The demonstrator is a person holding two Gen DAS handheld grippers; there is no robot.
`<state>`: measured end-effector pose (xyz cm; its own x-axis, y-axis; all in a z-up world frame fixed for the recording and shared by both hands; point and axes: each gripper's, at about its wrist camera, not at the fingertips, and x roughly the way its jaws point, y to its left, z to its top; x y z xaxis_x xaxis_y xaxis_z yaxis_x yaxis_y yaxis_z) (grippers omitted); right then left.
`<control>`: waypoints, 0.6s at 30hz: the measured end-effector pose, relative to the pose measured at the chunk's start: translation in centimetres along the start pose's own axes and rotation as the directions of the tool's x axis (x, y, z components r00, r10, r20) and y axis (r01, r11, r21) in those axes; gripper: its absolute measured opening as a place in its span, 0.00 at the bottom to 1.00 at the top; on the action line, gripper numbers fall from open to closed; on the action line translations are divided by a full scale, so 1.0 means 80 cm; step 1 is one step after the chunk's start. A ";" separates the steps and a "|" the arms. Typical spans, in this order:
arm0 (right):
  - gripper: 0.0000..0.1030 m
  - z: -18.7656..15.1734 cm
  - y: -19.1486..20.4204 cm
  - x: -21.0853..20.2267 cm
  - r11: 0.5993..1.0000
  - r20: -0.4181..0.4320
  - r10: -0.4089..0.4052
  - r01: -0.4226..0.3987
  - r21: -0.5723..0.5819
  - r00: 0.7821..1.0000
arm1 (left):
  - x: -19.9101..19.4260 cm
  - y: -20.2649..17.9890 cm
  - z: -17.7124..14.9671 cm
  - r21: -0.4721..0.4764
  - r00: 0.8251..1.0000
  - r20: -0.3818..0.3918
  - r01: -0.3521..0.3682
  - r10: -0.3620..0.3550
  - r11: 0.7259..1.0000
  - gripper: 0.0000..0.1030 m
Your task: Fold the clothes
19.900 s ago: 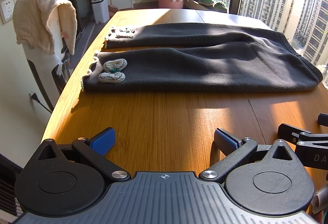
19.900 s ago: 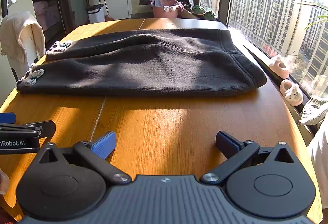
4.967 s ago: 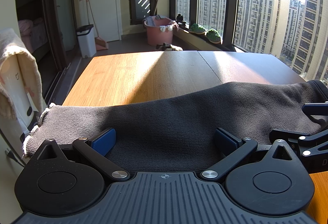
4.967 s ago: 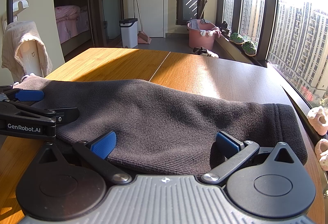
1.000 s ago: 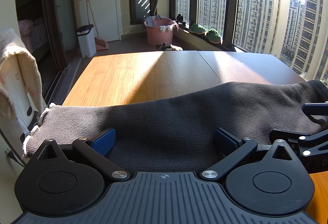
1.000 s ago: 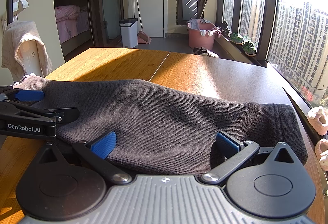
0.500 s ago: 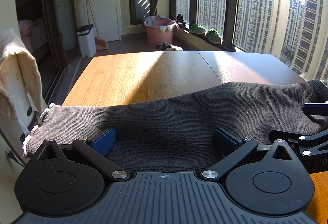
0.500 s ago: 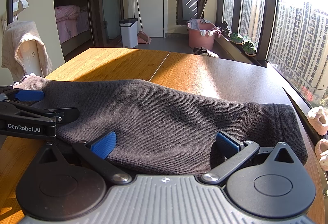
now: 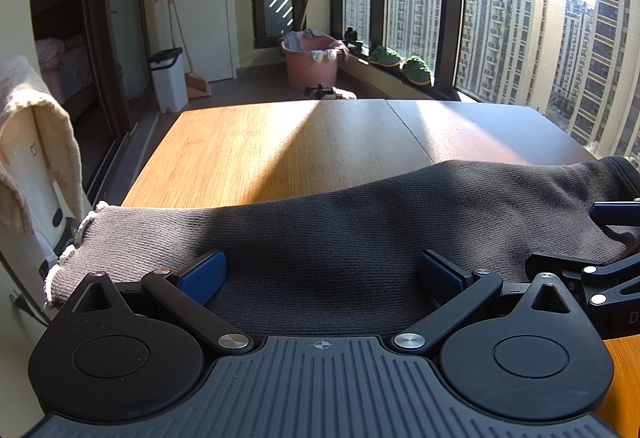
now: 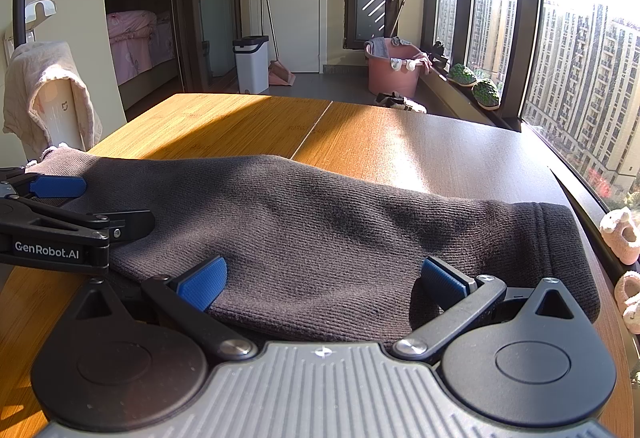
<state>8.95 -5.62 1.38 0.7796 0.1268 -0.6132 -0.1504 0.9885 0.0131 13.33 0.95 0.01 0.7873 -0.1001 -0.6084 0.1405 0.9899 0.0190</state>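
Garment: dark grey knit pants (image 9: 360,230) folded lengthwise across near edge of wooden table (image 9: 256,149) | Left gripper (image 9: 320,274): blue pads wide apart over the fabric, holding nothing | Right gripper (image 10: 324,278): pads apart, fabric between them; possibly resting on cloth, contact unclear | Beyond: pink tub (image 10: 394,71), white bin (image 10: 251,63).

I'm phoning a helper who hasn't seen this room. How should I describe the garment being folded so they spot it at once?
Find the wooden table by the tall windows. Across its near edge lies the dark grey knit garment, folded lengthwise into a long band. It is the only cloth on the tabletop; the beige towel hangs off to the left.
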 end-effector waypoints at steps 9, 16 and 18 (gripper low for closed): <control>1.00 0.000 0.000 0.000 1.000 0.000 0.000 0.000 0.000 1.000 | 0.000 0.000 0.000 0.000 1.000 0.000 0.000 0.000 1.000 1.00; 1.00 0.000 0.000 0.000 1.000 0.000 0.001 -0.001 0.000 1.000 | 0.000 0.000 0.000 0.000 1.000 0.000 0.000 0.000 1.000 1.00; 1.00 0.000 0.000 0.000 1.000 0.000 0.001 -0.001 0.000 1.000 | 0.000 0.000 0.000 0.000 1.000 0.000 0.000 0.000 1.000 1.00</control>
<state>8.98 -5.64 1.39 0.7793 0.1275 -0.6135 -0.1512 0.9884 0.0133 13.33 0.96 0.00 0.7873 -0.1006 -0.6083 0.1409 0.9898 0.0187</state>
